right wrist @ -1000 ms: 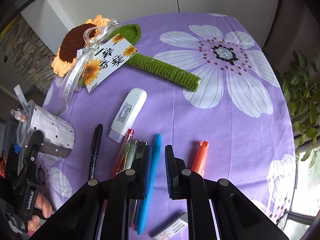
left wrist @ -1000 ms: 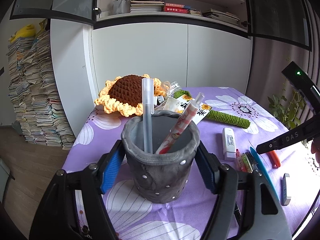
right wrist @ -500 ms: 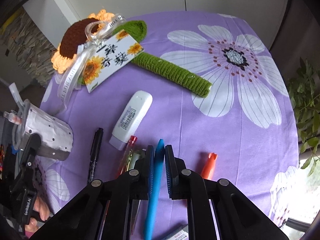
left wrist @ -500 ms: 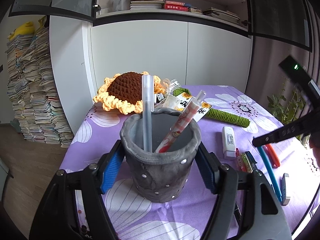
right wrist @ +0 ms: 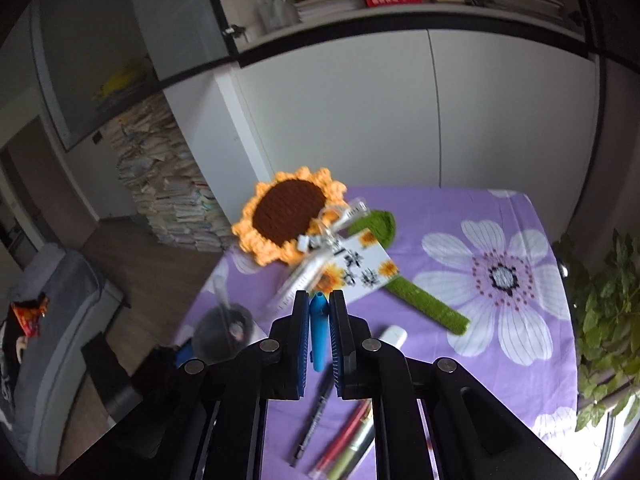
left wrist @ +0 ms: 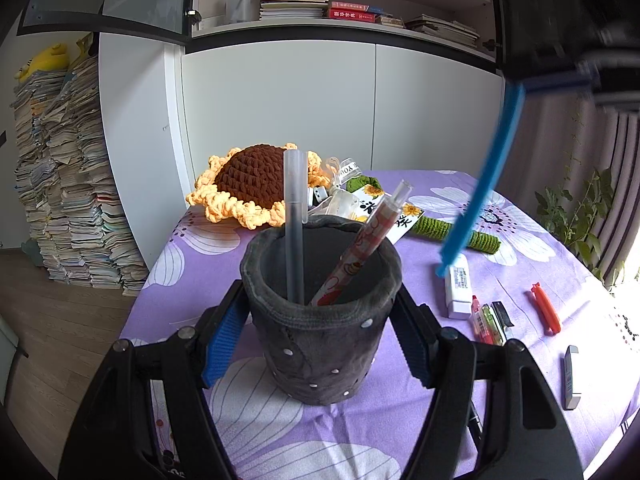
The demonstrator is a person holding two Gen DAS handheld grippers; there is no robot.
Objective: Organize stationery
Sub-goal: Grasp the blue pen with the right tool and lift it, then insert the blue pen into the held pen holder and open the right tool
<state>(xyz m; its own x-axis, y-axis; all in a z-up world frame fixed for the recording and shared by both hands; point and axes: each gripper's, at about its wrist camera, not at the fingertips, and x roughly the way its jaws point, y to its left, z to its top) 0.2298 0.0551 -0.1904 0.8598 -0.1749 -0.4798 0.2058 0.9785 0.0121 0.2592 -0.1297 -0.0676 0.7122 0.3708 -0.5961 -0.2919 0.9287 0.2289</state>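
Observation:
My left gripper (left wrist: 316, 332) is shut on a grey felt pen holder (left wrist: 320, 320) that stands on the purple flowered tablecloth (left wrist: 520, 240). A clear pen (left wrist: 294, 224) and a patterned red pen (left wrist: 360, 252) stand in it. My right gripper (right wrist: 319, 312) is shut on a blue pen (right wrist: 319, 332) and holds it in the air above the table. In the left wrist view the blue pen (left wrist: 480, 184) hangs slanted, to the right of and above the holder. The holder (right wrist: 224, 332) shows blurred at the right wrist view's lower left.
On the cloth lie a white correction tape (left wrist: 458, 288), red and green pens (left wrist: 486, 320), an orange clip (left wrist: 546, 310), a grey eraser (left wrist: 571, 376) and a black pen (right wrist: 316, 416). A crochet sunflower (left wrist: 256, 188) with a card lies behind. Book piles (left wrist: 60, 184) stand left.
My right gripper has lifted the blue pen off the table and swung it up and toward the holder. The left gripper and the holder have stayed put.

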